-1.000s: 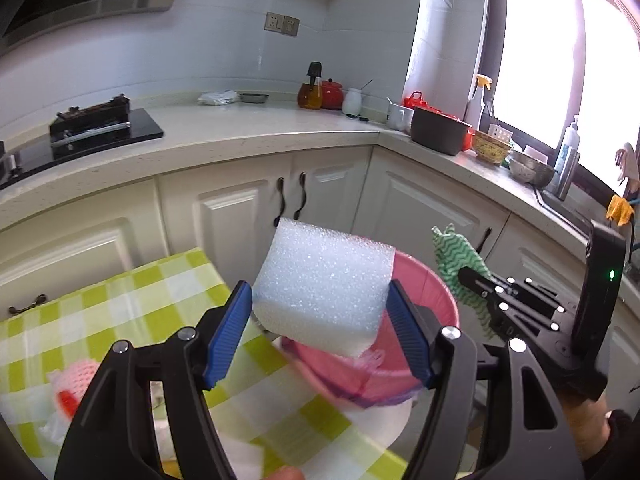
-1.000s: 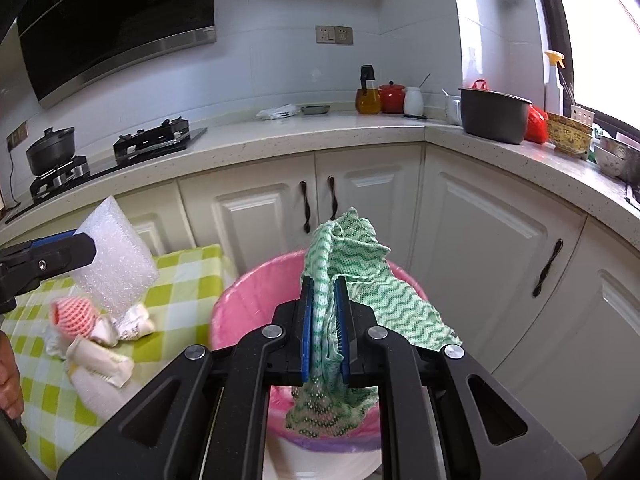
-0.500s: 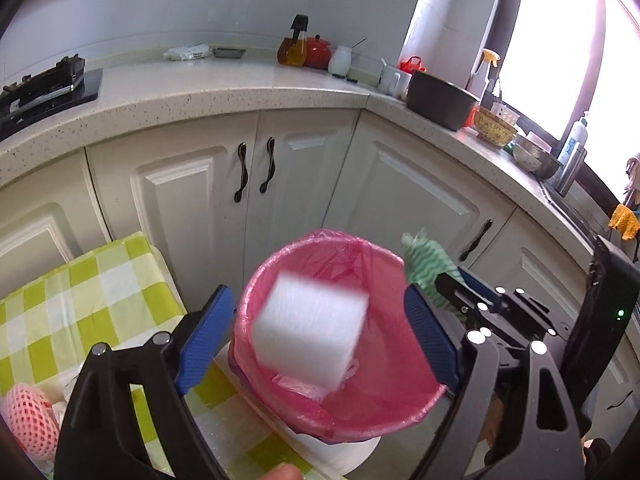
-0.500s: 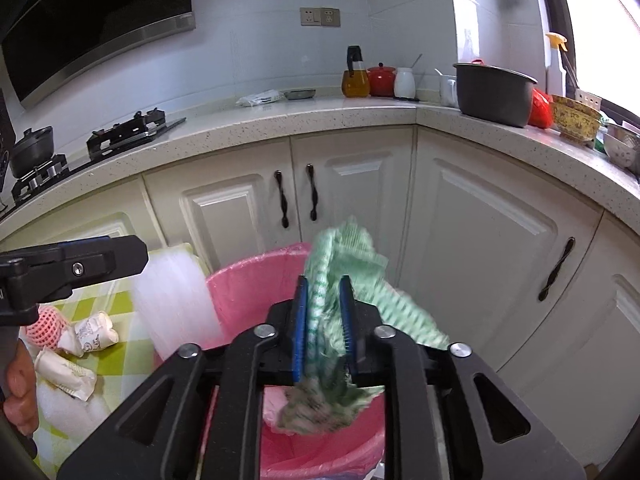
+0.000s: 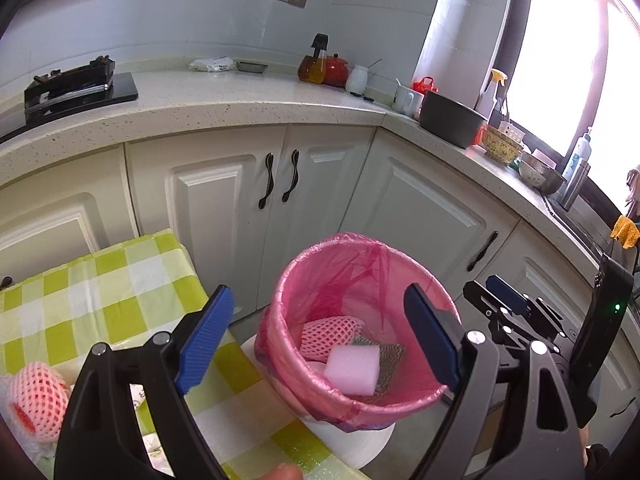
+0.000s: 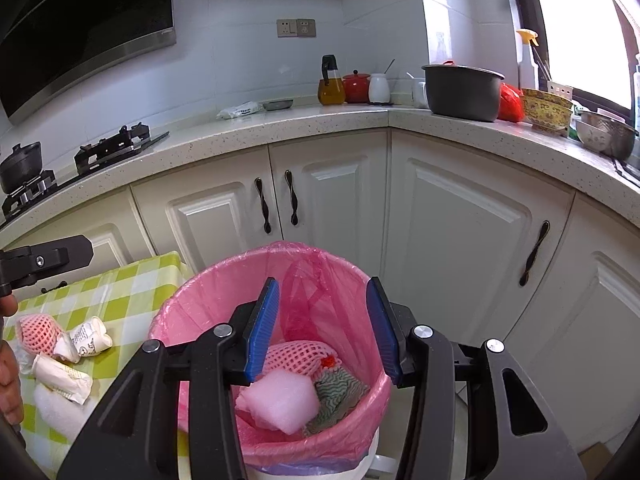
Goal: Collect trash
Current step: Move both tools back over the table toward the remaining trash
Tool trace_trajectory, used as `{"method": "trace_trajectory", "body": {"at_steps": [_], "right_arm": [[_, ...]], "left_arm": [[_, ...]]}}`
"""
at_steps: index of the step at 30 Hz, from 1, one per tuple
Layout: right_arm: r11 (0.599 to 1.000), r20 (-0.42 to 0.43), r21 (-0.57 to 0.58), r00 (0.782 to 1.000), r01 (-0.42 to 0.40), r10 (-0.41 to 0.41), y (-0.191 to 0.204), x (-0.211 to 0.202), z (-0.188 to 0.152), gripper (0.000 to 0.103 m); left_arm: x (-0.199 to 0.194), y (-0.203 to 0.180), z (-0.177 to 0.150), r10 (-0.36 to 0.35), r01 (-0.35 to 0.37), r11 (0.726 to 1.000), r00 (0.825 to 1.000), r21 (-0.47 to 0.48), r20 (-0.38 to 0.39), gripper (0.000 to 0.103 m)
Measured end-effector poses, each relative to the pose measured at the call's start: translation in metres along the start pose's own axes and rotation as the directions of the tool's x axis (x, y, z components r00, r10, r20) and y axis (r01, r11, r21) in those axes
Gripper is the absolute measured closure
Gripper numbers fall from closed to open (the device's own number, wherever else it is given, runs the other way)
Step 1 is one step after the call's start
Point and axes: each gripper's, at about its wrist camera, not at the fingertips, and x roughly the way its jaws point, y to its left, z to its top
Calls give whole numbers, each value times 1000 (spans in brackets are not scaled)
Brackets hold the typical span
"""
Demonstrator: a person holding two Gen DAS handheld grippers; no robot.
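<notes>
Now both grippers hover over the round white bin lined with a pink plastic bag, and both are empty. The left gripper has its blue-padded jaws spread wide, nothing between them, with the bin's mouth showing through the gap. The right gripper is likewise parted above the bin, holding nothing.

Down inside the liner lies the trash. The white foam block, a chunky rectangular slab with a fine bubbly texture, rests near the bottom and takes on a pink cast from the bag around it; in the left wrist view it sits front and centre. Just beside it, touching, is the green-and-white zigzag-patterned cloth, crumpled against the liner wall. Behind both, a pink foam fruit net lies bunched up, with a small red spot at its edge.

On the table with the green-and-white checked cloth, left of the bin, more litter lies: another pink mesh fruit sleeve, and touching it a few crumpled white paper wrappers with printing. The bin stands just beside the table's edge, in front of white kitchen cabinet doors with dark curved handles.
</notes>
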Motion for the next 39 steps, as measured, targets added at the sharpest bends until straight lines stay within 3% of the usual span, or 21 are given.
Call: {"method": "trace_trajectory", "body": {"at_steps": [13, 19, 25, 30, 39], "right_arm": [[999, 40, -1, 998, -38, 38, 36, -36, -18, 39], [996, 28, -20, 996, -87, 87, 64, -49, -27, 28], [984, -9, -44, 985, -170, 170, 100, -57, -41, 25], [967, -42, -85, 970, -240, 238, 135, -65, -56, 24], [928, -102, -160, 940, -337, 324, 193, -73, -85, 24]], "left_arm": [[-75, 49, -29, 121, -120, 993, 988, -14, 93, 19], [-121, 84, -47, 199, -197, 980, 970, -30, 142, 19], [-157, 123, -66, 280, -269, 960, 946, -83, 165, 19], [-177, 154, -84, 350, -335, 935, 924, -119, 155, 19], [-192, 212, -126, 412, -389, 899, 907, -203, 85, 20]]}}
